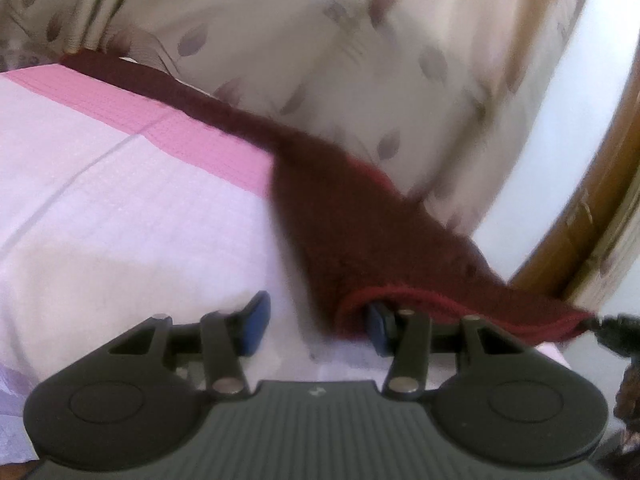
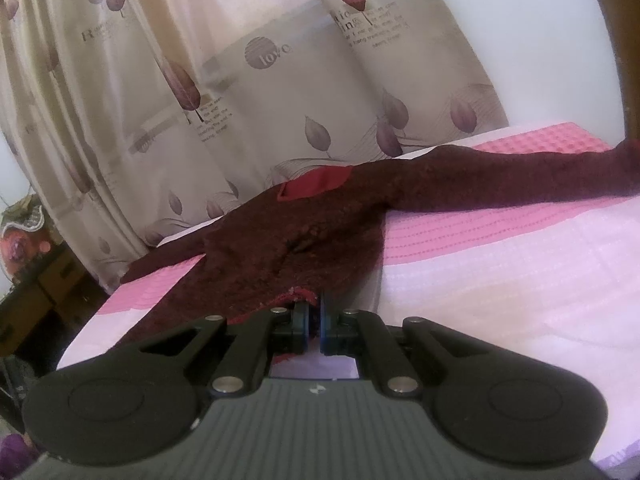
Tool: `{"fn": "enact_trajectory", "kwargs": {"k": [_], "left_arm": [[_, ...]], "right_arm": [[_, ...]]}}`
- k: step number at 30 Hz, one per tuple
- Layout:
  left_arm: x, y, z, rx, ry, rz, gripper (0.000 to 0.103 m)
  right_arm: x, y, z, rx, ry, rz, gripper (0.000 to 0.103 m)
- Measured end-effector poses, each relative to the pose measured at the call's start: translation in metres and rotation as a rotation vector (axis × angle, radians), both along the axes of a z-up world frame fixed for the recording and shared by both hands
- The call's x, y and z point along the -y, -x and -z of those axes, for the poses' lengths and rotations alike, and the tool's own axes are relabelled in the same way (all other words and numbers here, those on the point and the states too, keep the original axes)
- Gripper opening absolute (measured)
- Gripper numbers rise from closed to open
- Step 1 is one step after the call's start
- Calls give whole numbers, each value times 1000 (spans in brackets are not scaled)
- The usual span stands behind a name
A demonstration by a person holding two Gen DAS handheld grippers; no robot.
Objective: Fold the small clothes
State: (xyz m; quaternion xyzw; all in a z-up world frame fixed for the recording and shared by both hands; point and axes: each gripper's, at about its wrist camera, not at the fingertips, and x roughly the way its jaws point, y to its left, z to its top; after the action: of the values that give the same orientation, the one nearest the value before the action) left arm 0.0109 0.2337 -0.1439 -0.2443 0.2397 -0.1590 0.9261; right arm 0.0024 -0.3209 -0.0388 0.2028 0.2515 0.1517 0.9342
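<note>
A dark red fuzzy garment [image 1: 360,232] lies stretched along the far edge of the bed, with a brighter red hem. In the left wrist view my left gripper [image 1: 316,324] stands open. The hem drapes over its right finger [image 1: 378,326], while the left finger [image 1: 256,320] is bare above the sheet. No pad presses on the cloth. In the right wrist view my right gripper [image 2: 314,320] is shut on the near hem of the same garment [image 2: 304,232]. A red patch [image 2: 316,186] shows on the garment's upper side, and one long part runs off to the right.
The bed cover [image 2: 500,272] is pale lilac with a pink band [image 1: 120,96] along the far side. A beige curtain [image 2: 280,80] with a leaf print hangs right behind the bed. A wooden frame [image 1: 568,220] stands at the right, and boxes [image 2: 36,280] sit low at the left.
</note>
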Motion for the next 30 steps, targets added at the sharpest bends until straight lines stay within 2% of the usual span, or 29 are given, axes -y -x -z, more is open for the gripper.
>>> {"fn": "enact_trajectory", "kwargs": {"k": [2,5,7,9,11,12,13,14,17,19,21,22,25,29,30], "left_arm": [[-8,1,2,10,98,-40,50],[-7,-4,4,-6,135,-87,50],[-1,-3,0,14,111,-143,50],[8,1,-7,69,64,-195,52],[16,3,-16,106,-35,-208,57],[22,4,-22,129,-122,-222,57],[23,4,-25,139,-167,-235,57],[21,4,-29,144,-179,-237,58],[11,2,-42,136,-170,-260,59],[12,6,-52,164,-215,-252,59],[19,8,-54,151,-261,-216,65],[22,8,-51,136,-261,-203,69],[32,4,-33,81,-250,-156,69],[42,-1,-5,-16,-158,-114,70],[47,4,-2,21,-183,-134,72]], "right_arm": [[-1,-1,-1,-1,7,2,6],[-1,-1,-2,-5,2,1,7],[-1,-3,-1,-9,5,-1,7],[-1,-3,0,-11,0,0,7],[-1,-4,-1,-11,2,3,7],[0,-4,-1,-12,0,7,7],[1,-4,0,-14,-3,8,7],[2,-5,0,-17,-5,7,7],[2,-5,1,-22,9,-2,7],[1,-4,3,-28,9,-9,7],[0,-3,7,-39,17,-12,7],[1,-3,9,-44,16,-8,7],[5,-4,18,-64,-1,6,7],[5,-4,20,-68,-4,6,7],[4,-4,19,-64,2,5,7]]}}
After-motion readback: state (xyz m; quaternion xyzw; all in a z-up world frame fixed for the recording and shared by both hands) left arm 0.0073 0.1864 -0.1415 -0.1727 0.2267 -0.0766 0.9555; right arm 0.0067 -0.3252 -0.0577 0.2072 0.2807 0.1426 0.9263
